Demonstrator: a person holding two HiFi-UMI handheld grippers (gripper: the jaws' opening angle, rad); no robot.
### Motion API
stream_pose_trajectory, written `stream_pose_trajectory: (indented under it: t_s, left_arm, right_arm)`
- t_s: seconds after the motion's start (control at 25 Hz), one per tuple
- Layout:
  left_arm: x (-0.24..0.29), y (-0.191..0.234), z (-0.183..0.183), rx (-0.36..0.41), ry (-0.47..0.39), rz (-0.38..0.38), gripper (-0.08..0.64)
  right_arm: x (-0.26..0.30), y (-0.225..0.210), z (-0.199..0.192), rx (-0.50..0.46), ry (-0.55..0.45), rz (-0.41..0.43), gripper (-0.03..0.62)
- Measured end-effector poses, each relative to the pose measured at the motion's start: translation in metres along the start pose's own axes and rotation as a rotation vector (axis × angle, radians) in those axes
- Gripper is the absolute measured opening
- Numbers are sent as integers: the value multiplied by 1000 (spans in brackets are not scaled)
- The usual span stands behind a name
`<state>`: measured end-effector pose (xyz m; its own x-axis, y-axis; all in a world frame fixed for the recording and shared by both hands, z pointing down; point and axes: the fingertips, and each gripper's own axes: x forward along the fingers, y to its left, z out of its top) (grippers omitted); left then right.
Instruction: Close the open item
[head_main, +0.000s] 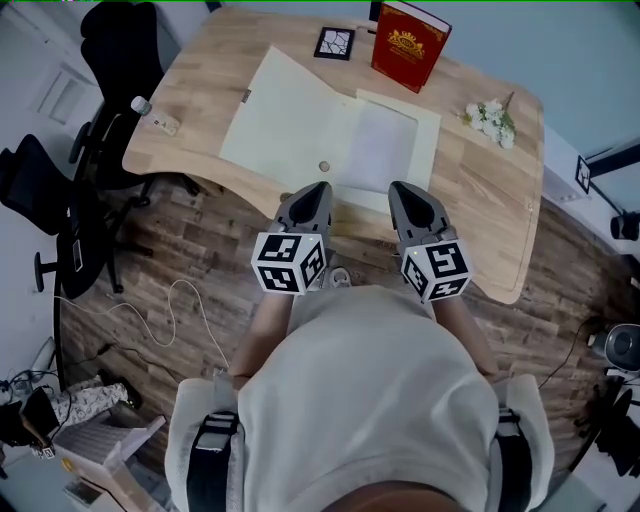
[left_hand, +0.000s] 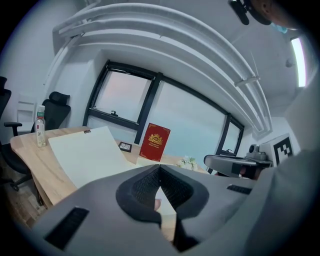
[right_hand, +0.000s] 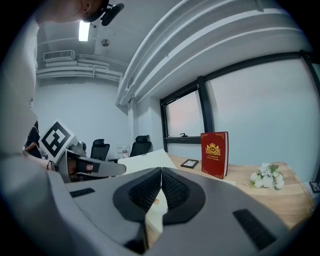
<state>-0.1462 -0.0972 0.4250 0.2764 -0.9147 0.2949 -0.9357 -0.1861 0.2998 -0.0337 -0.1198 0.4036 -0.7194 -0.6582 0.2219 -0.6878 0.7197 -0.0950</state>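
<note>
A cream folder (head_main: 300, 130) lies open on the wooden table (head_main: 490, 200), its left flap tilted up and a white sheet (head_main: 385, 150) on its right half. My left gripper (head_main: 318, 187) and right gripper (head_main: 400, 187) hover side by side at the table's near edge, just short of the folder's near side. Both are shut with nothing between the jaws. The left gripper view shows its jaws (left_hand: 160, 167) meeting at the tips, with the raised flap (left_hand: 90, 152) ahead on the left. In the right gripper view the jaws (right_hand: 161, 170) also meet, with the folder (right_hand: 145, 161) beyond them.
A red book (head_main: 408, 45) stands at the table's far edge beside a small framed picture (head_main: 334, 43). White flowers (head_main: 490, 118) lie at the right, a bottle (head_main: 141, 105) at the left corner. Black office chairs (head_main: 120, 50) stand left of the table, with a cable (head_main: 170, 310) on the floor.
</note>
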Motion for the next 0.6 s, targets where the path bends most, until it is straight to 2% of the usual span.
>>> stream_pose_trajectory:
  t_s: [0.32, 0.6]
  left_arm:
    - [16, 26, 11, -2, 10, -15, 20]
    - [14, 44, 17, 5, 19, -9, 20]
  right_arm:
    - [25, -6, 3, 7, -3, -32, 18]
    - [24, -2, 2, 5, 6, -48, 18]
